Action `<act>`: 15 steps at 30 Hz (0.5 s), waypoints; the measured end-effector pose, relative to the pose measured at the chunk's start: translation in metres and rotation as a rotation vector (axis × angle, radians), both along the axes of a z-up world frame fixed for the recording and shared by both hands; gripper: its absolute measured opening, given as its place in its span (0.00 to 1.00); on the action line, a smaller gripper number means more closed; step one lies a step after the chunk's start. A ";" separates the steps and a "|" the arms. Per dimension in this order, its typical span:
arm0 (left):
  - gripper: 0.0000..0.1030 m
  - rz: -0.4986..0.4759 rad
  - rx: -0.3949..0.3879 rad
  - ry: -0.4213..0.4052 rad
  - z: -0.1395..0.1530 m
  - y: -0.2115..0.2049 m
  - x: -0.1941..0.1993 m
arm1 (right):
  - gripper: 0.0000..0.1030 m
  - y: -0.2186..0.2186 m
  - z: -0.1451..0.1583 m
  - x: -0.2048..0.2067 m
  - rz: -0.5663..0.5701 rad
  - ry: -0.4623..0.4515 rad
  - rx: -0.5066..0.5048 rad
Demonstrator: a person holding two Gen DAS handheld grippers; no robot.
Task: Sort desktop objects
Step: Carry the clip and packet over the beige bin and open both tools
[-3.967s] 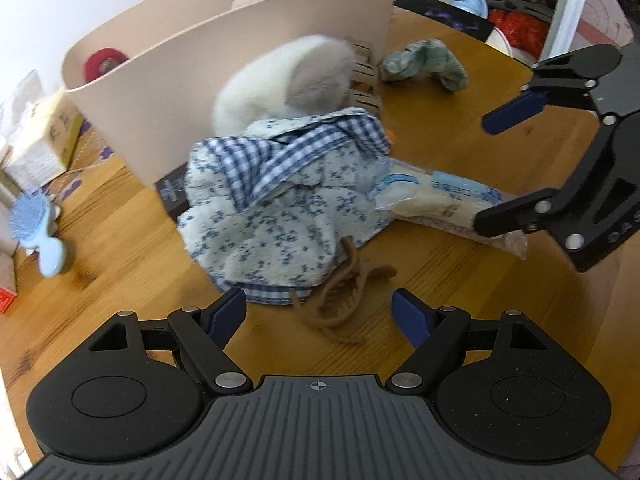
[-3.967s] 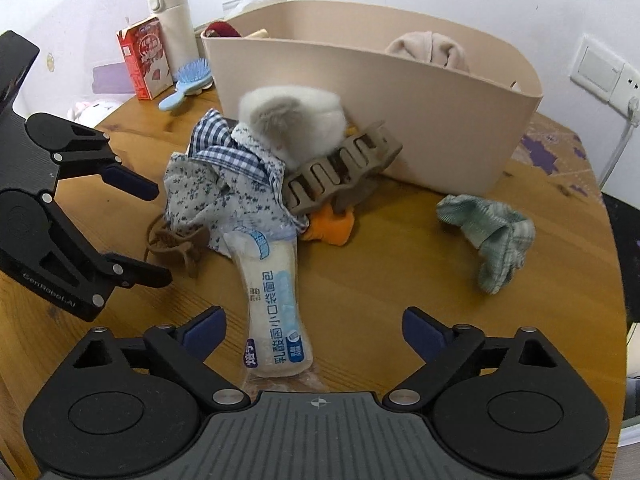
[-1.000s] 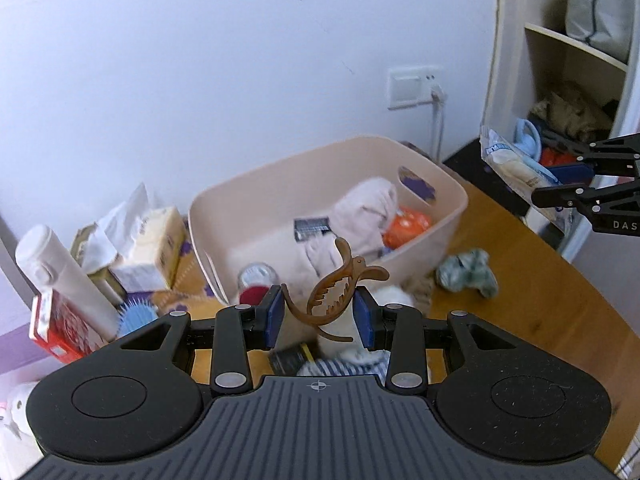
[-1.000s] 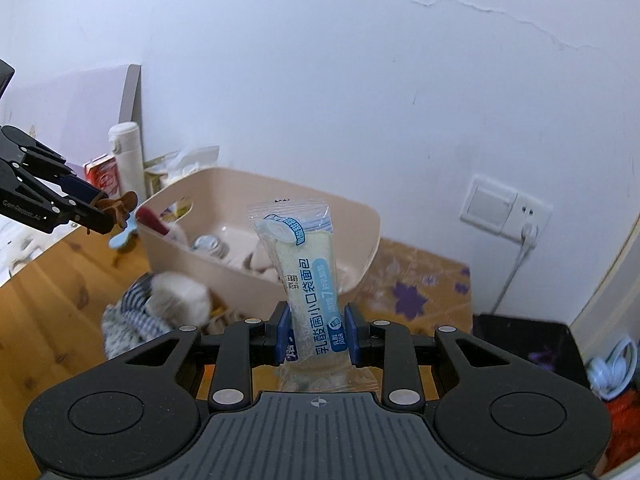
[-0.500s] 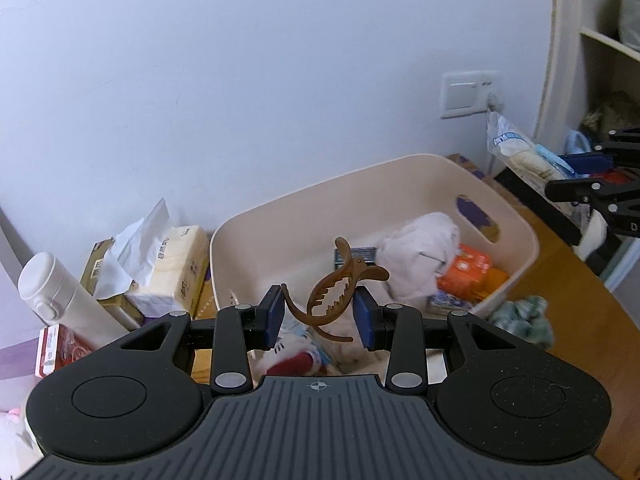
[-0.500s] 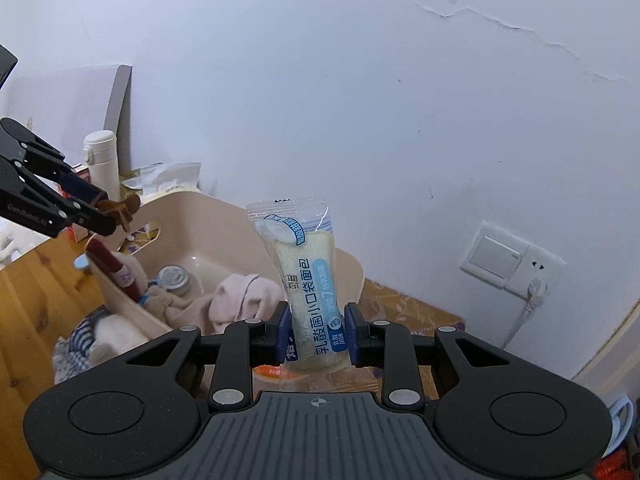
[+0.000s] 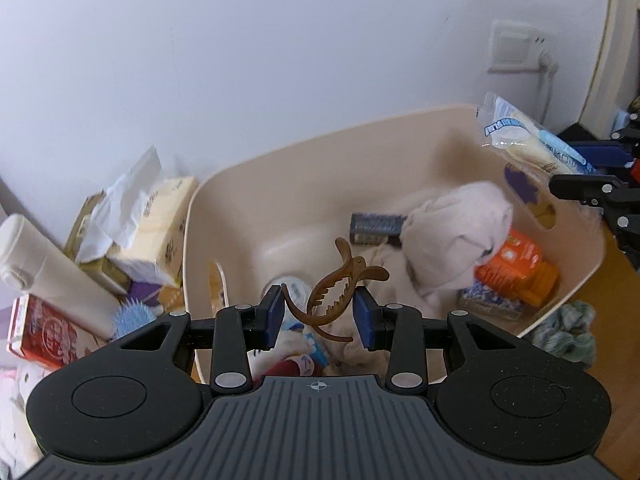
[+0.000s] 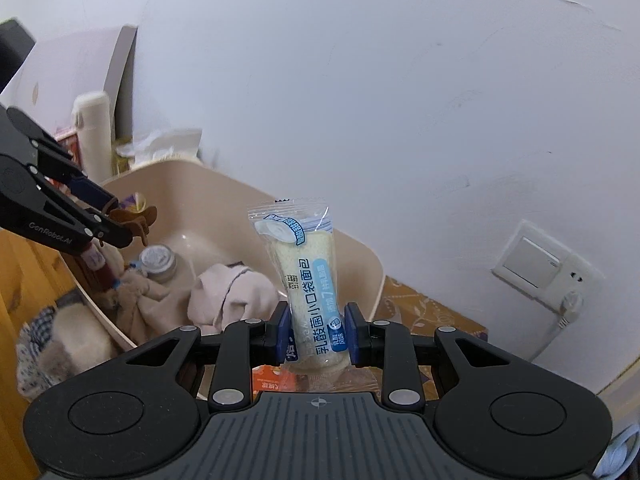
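The left gripper (image 7: 320, 316) is clamped on one brown hair claw (image 7: 336, 292), the pads pressing its two sides, its handle end angled up and away from the camera. The right gripper (image 8: 316, 334) is clenched around the lower part of one sealed bread packet (image 8: 306, 276), whose long axis stands upright between the pads, most of its length projecting above them. Both loads hang above the open mouth of one beige storage bin (image 7: 192, 216), which lies directly ahead of and below each gripper: the claw is over the near-left part of the interior, the packet over the far-right rim as the left wrist view shows it. Judged from this, the coming move is a release, and the left hand looks better centred over the cavity, while the packet sits close to the wall. Inside the bin: one pale cloth bundle (image 7: 456, 240), one orange packet (image 7: 516, 272), one dark flat box (image 7: 376, 224), one lidded jar (image 8: 158, 262). Outside, left of the bin: one tissue pack (image 7: 156, 228), one white bottle (image 7: 44, 268), one red carton (image 7: 40, 332), one blue hairbrush (image 7: 132, 316). One green cloth (image 7: 568, 328) lies on the table just beside the bin's right wall.
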State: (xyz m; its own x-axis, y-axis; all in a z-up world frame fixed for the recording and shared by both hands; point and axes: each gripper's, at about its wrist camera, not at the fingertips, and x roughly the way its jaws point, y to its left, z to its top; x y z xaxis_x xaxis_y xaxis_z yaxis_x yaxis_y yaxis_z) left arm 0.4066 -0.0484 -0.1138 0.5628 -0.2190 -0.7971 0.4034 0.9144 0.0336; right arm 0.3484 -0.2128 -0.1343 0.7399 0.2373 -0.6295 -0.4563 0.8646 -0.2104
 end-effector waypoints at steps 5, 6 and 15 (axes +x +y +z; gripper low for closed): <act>0.37 0.031 0.007 0.026 -0.008 -0.003 0.005 | 0.26 0.013 -0.012 0.009 0.023 0.027 -0.046; 0.37 0.034 0.010 0.031 -0.009 -0.004 0.006 | 0.26 0.016 -0.015 0.010 0.030 0.032 -0.056; 0.38 0.035 0.004 0.116 -0.020 -0.005 0.006 | 0.27 0.034 -0.027 0.019 0.060 0.087 -0.099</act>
State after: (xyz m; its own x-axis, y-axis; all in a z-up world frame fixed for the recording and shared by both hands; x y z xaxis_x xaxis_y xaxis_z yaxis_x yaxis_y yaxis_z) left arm 0.4129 -0.0537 -0.1341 0.4737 -0.1974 -0.8583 0.3726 0.9280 -0.0078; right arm 0.3675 -0.1792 -0.1611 0.6680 0.2129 -0.7130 -0.5269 0.8120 -0.2511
